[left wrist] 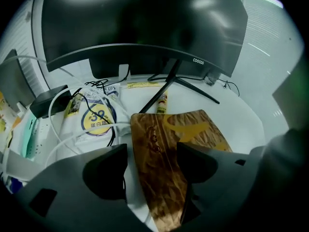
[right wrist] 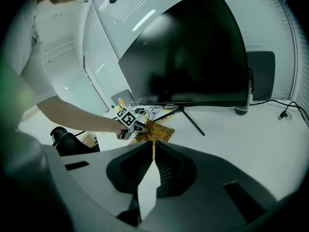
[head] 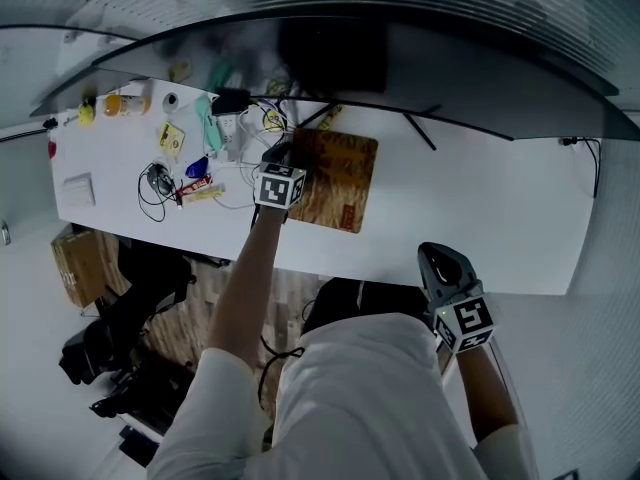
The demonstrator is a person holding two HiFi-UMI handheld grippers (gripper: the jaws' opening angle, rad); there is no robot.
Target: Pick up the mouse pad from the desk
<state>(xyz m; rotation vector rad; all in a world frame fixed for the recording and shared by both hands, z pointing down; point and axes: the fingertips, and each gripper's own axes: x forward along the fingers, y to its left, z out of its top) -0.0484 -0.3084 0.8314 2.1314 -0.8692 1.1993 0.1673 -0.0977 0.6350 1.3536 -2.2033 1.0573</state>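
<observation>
The mouse pad (head: 345,173) is a brown patterned mat lying flat on the white desk (head: 480,208), in front of the monitor stand. My left gripper (head: 281,157) is down at the pad's left edge. In the left gripper view the left gripper (left wrist: 152,166) stands open, its jaws straddling the pad (left wrist: 193,129) near its left side, with no pad pressed between them. My right gripper (head: 443,265) hangs at the desk's front edge, away from the pad. In the right gripper view the right gripper (right wrist: 153,151) is shut and holds nothing; the pad (right wrist: 158,132) lies far ahead.
A curved monitor (head: 400,68) spans the back, its stand legs (left wrist: 166,88) touching down just behind the pad. Cables (left wrist: 63,115), a round-printed packet (left wrist: 96,120) and a yellow tube (left wrist: 162,102) crowd the pad's left. A black chair (head: 130,308) and cardboard box (head: 75,258) stand below.
</observation>
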